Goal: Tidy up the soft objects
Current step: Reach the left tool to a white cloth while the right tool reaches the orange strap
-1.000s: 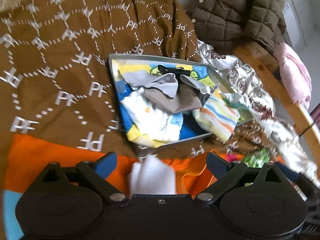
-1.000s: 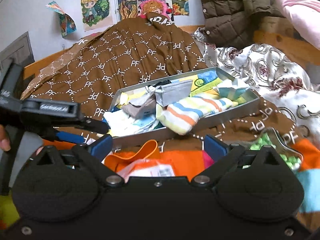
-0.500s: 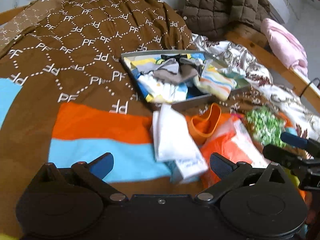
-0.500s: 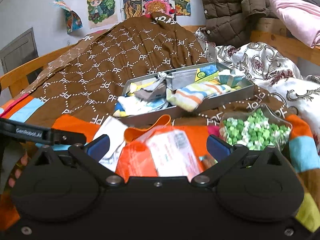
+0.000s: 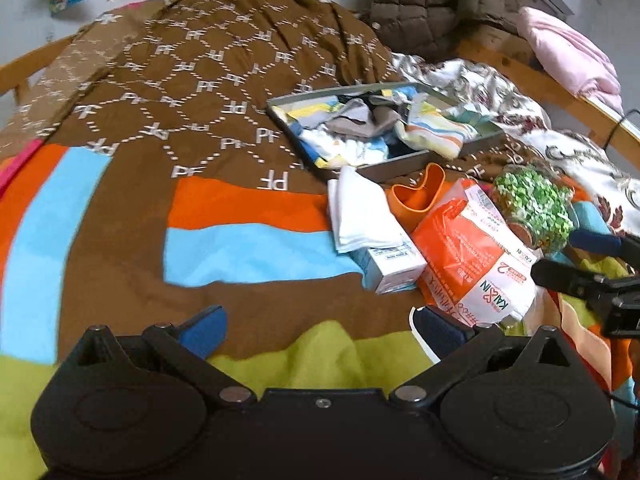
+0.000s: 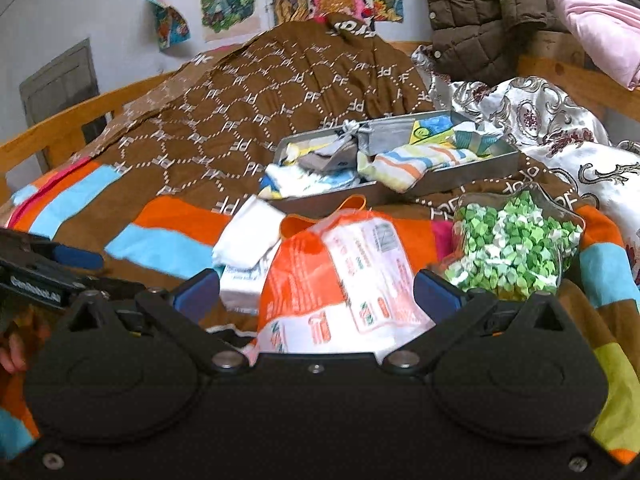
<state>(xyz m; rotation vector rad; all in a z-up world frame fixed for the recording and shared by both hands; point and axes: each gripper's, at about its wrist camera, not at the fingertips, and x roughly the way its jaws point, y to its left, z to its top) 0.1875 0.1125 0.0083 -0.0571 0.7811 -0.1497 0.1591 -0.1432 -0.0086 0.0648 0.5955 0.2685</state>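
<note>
the left gripper (image 5: 318, 330) hangs with its blue-padded fingers spread and nothing between them, above the brown and green part of the bedspread (image 5: 224, 92), while the right gripper (image 6: 316, 294) is spread too, over the orange and white plastic packet (image 6: 340, 280). the grey tray (image 5: 400, 162) of soft cloths sits near the middle of the bed. touching its near edge lie a folded white cloth (image 5: 362, 210) on a small box (image 5: 394, 268), the packet, and a clear bag of green and white pieces (image 6: 512, 244) toward the bed's right edge.
</note>
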